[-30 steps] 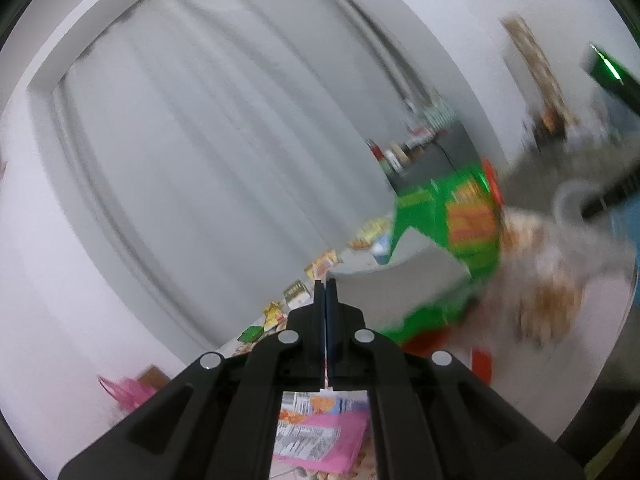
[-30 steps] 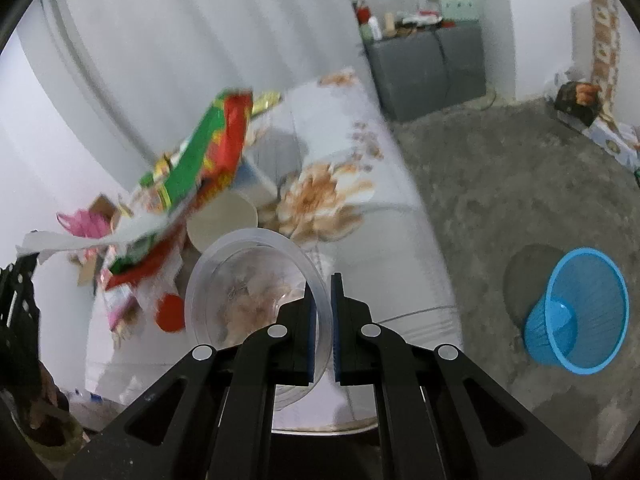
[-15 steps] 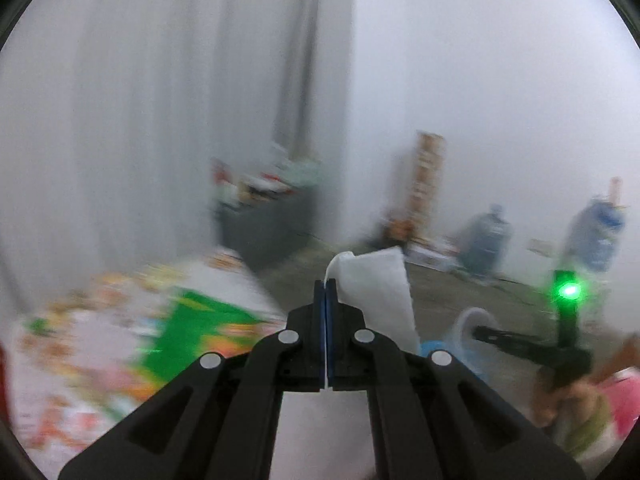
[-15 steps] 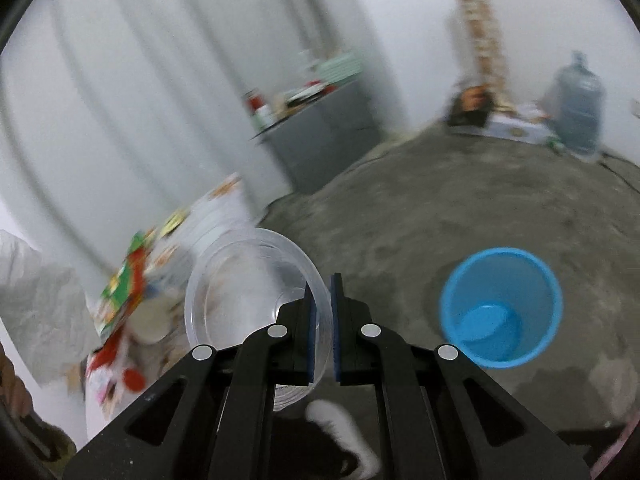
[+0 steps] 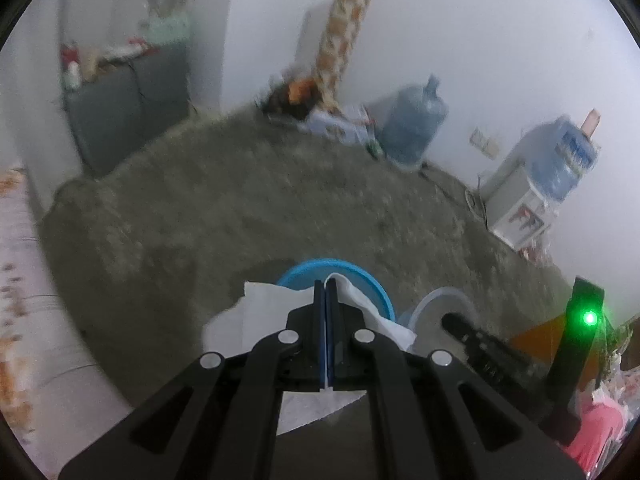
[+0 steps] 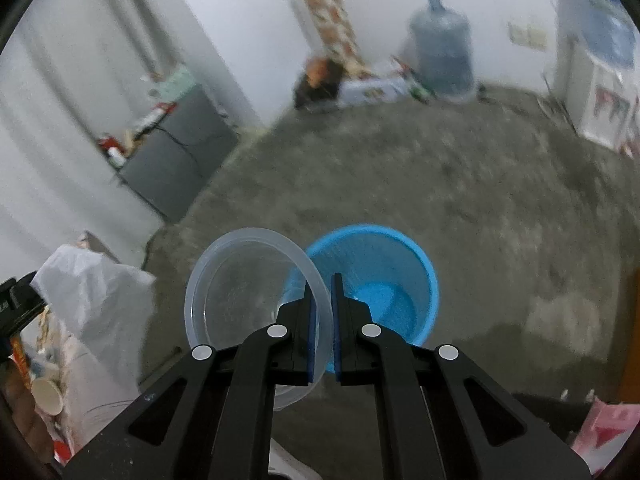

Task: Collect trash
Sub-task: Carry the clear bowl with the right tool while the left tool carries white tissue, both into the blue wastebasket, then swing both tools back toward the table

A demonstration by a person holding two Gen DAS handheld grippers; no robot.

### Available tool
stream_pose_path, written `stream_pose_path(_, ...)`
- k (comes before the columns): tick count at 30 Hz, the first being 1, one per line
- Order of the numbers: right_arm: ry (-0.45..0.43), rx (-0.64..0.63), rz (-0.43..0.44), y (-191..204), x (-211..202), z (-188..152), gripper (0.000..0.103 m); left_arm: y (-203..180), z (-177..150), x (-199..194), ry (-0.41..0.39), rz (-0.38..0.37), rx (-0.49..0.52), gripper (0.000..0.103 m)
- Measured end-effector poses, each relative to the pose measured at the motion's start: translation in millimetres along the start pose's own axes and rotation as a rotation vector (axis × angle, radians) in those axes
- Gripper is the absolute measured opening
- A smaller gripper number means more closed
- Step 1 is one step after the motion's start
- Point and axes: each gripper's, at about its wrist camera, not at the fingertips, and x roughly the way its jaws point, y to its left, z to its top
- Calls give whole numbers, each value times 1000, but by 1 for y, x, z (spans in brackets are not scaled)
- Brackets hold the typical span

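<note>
Trouble, if it comes, will come at the letting-go. My left gripper point(image 5: 325, 292) has its jaws pressed together on a white paper napkin point(image 5: 256, 312), which billows out to both sides of the fingers; beyond it, on the grey floor point(image 5: 240, 208), stands the blue wastebasket point(image 5: 376, 284), partly hidden by the paper. My right gripper point(image 6: 332, 284) pinches the rim of a clear plastic bowl point(image 6: 240, 280) between nearly closed jaws, with the bowl hanging to the left of the fingers and the wastebasket point(image 6: 400, 252) open and seemingly empty just beyond them.

I judge the bowl's body sits over the basket's left edge or outside it, not over the middle. If I release there, it could strike the rim and bounce onto the floor, or tip the light basket over. The napkin is light and spread wide, so it may drift sideways as it falls, or cling to a pad and stay with the tool.

Both tools are close together over one small opening; from the left camera I see the right gripper point(image 5: 480, 344) and the bowl point(image 5: 436, 300) just beside the napkin. Dropping both at once risks the bowl catching the paper on the rim. Everything looks blurred, so I judge I am moving fast; releasing mid-swing would fling either piece past the basket.
</note>
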Motion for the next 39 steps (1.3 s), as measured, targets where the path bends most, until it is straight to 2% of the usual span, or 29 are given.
stream_pose_path(3,41,45,-26,-19,24,0,10,-9,0,39,44,-1,12,0)
stream_pose_path(6,76,102,-16,-40,40,2,10,-12,9,80,91,-6,-11,0)
stream_pose_path(7,88,116,-14,-45,47,2,16,-13,11,96,109,-1,-12,0)
stream_pose_path(8,91,120,-15,-47,53,2,35,-13,13,106,121,10,-8,1)
stream_pose_path(10,85,111,-26,-51,66,5,63,-12,11,130,166,47,-2,1)
stream_pose_path(13,122,98,-72,-63,84,-6,63,-8,6,154,230,86,-10,18)
stream_pose_path(16,163,184,-69,-81,89,-8,63,-2,-1,145,205,82,-46,31)
stream_pose_path(18,136,196,-66,-84,78,-3,63,-2,-2,130,177,81,-43,40)
stream_pose_path(21,83,199,-52,-83,59,6,63,1,-1,95,108,61,-59,47)
stream_pose_path(24,48,187,-27,-76,44,12,63,4,-1,43,25,27,-67,49)
stream_pose_path(29,-14,87,37,-33,17,22,63,24,-22,-53,-141,-7,-48,57)
stream_pose_path(31,-28,39,83,-15,7,24,63,41,-38,-93,-196,-4,-49,59)
stream_pose_path(32,-41,-23,118,7,-5,22,63,52,-48,-113,-216,0,-57,60)
stream_pose_path(34,-27,-90,173,32,-20,18,63,74,-68,-144,-251,15,-84,60)
stream_pose_path(37,-21,-180,251,64,-38,6,64,112,-107,-192,-302,80,-140,61)
stream_pose_path(39,4,-247,295,86,-47,-7,64,132,-132,-220,-341,118,-172,66)
